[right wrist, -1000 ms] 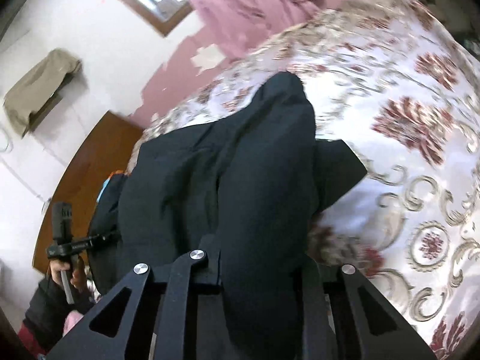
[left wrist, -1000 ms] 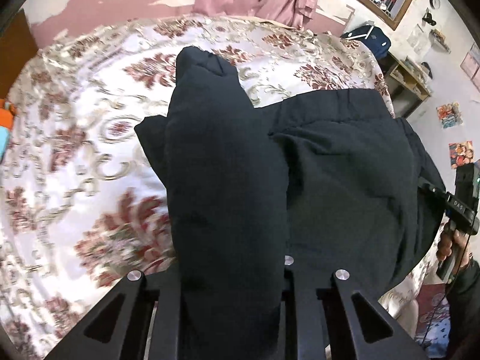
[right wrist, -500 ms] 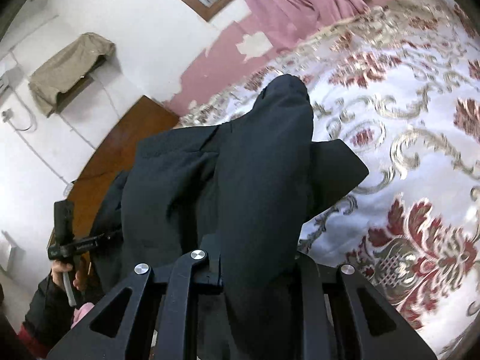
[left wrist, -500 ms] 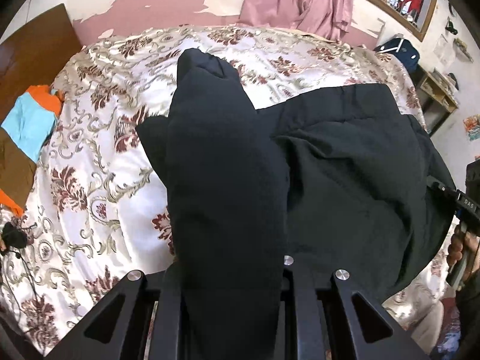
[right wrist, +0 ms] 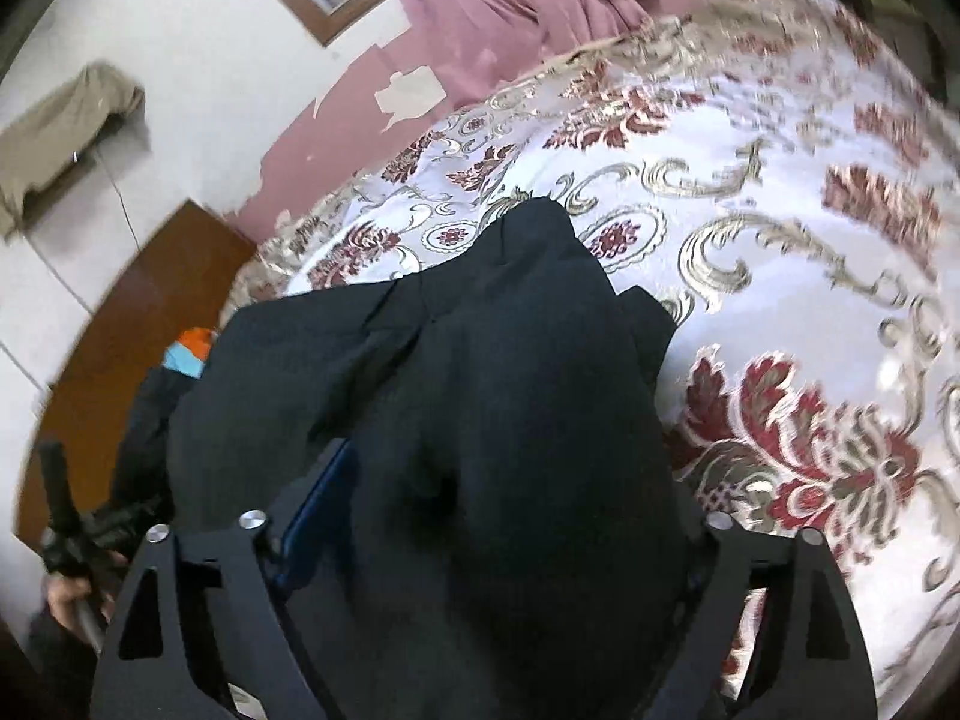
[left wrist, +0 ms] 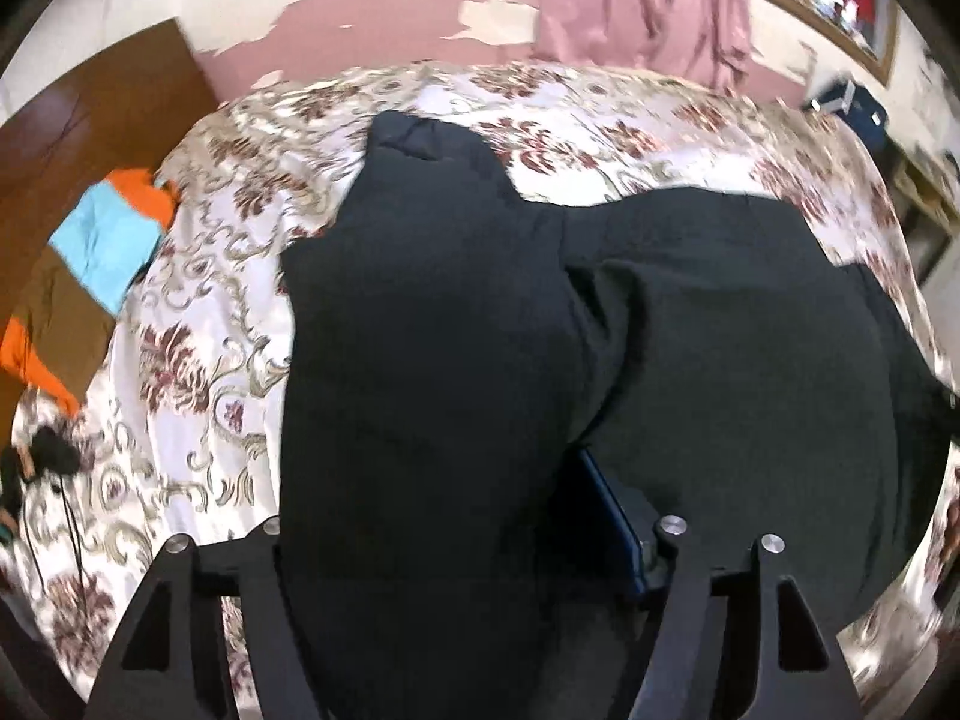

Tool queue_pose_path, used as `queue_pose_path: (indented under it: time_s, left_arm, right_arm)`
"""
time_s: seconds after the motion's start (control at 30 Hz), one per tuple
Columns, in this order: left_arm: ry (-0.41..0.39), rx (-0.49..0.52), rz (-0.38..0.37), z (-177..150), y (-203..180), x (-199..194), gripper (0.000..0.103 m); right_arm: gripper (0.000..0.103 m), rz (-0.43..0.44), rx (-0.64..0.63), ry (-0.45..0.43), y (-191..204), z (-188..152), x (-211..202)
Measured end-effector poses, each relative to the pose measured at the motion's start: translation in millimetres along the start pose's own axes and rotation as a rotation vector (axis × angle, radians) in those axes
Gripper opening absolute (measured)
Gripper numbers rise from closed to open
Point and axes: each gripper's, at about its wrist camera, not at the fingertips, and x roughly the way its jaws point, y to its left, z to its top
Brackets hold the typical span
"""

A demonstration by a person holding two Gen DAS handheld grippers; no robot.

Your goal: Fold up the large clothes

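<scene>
A black garment lies spread over a bed whose floral bedspread is white with dark red and gold patterns. In the left wrist view a thick fold of the black cloth runs up between the fingers of the left hand-held gripper, whose jaws are opening; the cloth sits between them, and a blue pad shows bare on the right finger (so that side is clear of the cloth). The right hand-held gripper is likewise opening, its jaws spread wide with a bunched fold of the same garment between them and a blue pad exposed on the left finger.

At the bed's head lies an orange, light-blue and brown cloth beside a wooden headboard. A pink curtain hangs by the far wall. In the right wrist view a hand grips the other tool's handle at lower left.
</scene>
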Motion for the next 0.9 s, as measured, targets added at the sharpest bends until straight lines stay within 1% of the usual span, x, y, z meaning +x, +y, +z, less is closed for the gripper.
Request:
queue_pose_path:
  time_s: [0.03, 0.13, 0.27, 0.4, 0.47, 0.53, 0.7, 0.8, 0.9]
  left_arm:
    - [-0.009, -0.018, 0.010, -1, 2, -2, 0.073]
    - [-0.043, -0.047, 0.055, -7, 5, -9, 0.078]
    - [-0.145, -0.047, 0.122, -12, 0, -30, 0.085]
    - [-0.268, -0.013, 0.198, -18, -14, -56, 0.092]
    - [-0.313, 0.004, 0.217, -22, -18, -67, 0.096]
    - [-0.344, 0.012, 0.208, -25, -24, -78, 0.097]
    - [-0.409, -0.001, 0.139, -32, -28, -104, 0.100]
    - [-0.457, -0.029, 0.124, -39, -26, -118, 0.101]
    - [-0.510, -0.043, 0.110, -47, -26, -131, 0.103]
  right_arm:
    - [0.091, -0.011, -0.016, -0.008, 3, 1, -2]
    - [0.093, -0.034, -0.051, -0.035, 9, 3, -13]
    - [0.100, -0.051, -0.072, -0.076, 15, 1, -30]
    - [0.101, -0.078, -0.099, -0.124, 22, -2, -42]
    - [0.101, -0.085, -0.098, -0.144, 24, -4, -49]
    - [0.101, -0.079, -0.099, -0.179, 29, -4, -59]
    - [0.101, -0.083, -0.156, -0.290, 48, -7, -90]
    - [0.102, -0.091, -0.199, -0.340, 64, -8, -104]
    - [0.101, -0.090, -0.232, -0.372, 79, -12, -115]
